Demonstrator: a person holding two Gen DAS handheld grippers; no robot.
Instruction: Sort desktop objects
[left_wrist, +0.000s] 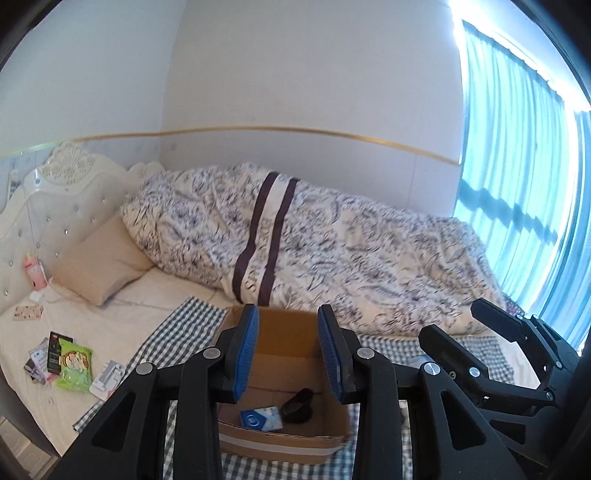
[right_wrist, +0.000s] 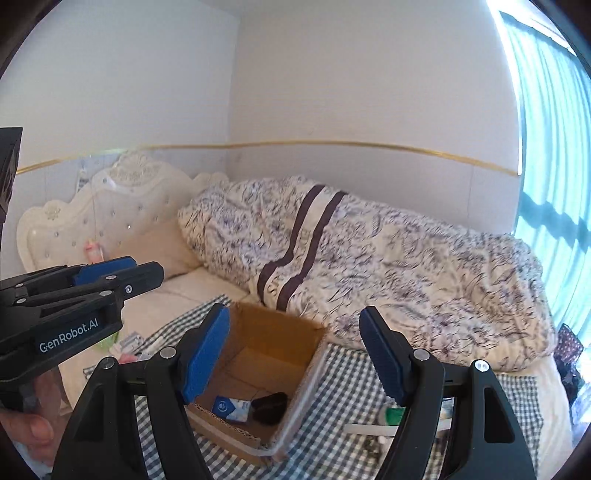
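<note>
I count 1 cardboard box (right_wrist: 280, 332) holding 2 items: 1 blue-and-white packet (right_wrist: 232, 406) and 1 black object (right_wrist: 271, 405). 1 checked cloth (right_wrist: 332, 398), 1 pillow (left_wrist: 99, 258), 1 quilt (left_wrist: 314, 240). My grippers: 2, both empty.

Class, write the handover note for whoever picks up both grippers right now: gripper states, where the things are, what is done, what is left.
Left gripper: open, holding nothing, above the cardboard box.
Right gripper: open, holding nothing, over the checked cloth beside the box.
Done: a blue-and-white packet and a dark object lie in the box.
Left: small items on the cloth to the box's right; a green packet and other packets on the bed to its left.
</note>
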